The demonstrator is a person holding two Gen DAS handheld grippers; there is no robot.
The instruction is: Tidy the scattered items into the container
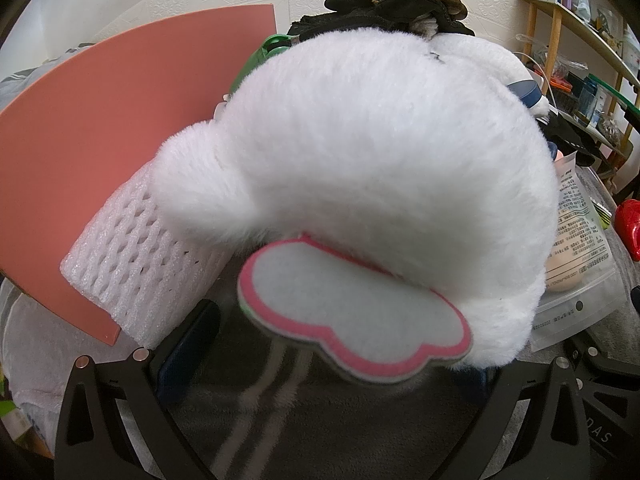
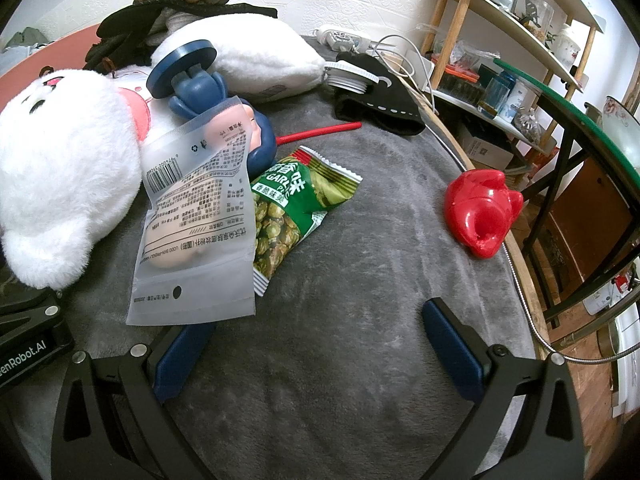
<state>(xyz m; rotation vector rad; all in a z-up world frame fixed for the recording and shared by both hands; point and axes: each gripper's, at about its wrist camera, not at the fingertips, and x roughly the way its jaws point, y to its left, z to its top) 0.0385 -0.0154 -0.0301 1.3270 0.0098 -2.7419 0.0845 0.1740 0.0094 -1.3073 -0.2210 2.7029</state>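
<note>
Only rightward: red toy (image 2: 482, 210), green snack packet (image 2: 298, 204).

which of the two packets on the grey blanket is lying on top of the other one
The frosted, see-through pouch with a barcode and black print lies on top; its edge overlaps the green snack packet, which lies flat on the blanket.

The plush toy (image 1: 360, 160) is showing white fur, with a pale felt patch (image 1: 352, 316) edged in pink. Behind it a salmon-pink board (image 1: 100, 128) and white foam netting (image 1: 132, 264) are standing out. A green snack packet (image 2: 300, 204), a glossy red toy (image 2: 480, 212) and a navy figurine (image 2: 200, 88) are lying on the grey blanket (image 2: 360, 320). The fingers (image 2: 452, 348) are showing dark blue.
</note>
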